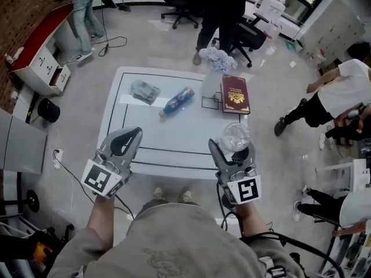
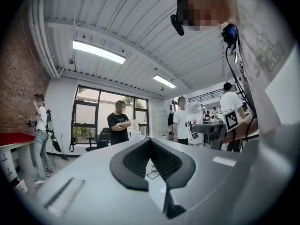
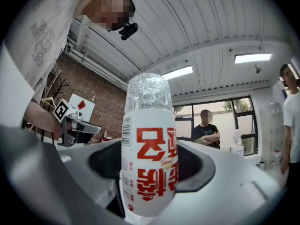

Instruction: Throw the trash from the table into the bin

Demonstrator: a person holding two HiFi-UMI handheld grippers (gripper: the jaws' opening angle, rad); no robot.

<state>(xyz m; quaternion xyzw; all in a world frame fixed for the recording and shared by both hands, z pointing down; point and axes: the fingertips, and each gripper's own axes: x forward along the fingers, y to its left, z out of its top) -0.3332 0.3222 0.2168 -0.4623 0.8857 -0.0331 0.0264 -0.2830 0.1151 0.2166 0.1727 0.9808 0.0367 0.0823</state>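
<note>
One clear cylindrical plastic bottle [image 3: 149, 139] clamped in R gripper [image 3: 151, 168].

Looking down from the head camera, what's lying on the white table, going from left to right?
From the left: crumpled clear wrapper → blue bottle → dark red book. The white-labelled bottle held in the right gripper is left out, since it overlaps the book.

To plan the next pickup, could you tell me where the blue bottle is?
In the head view, the blue bottle lies on the table, between the wrapper at left and the book at right.
</note>
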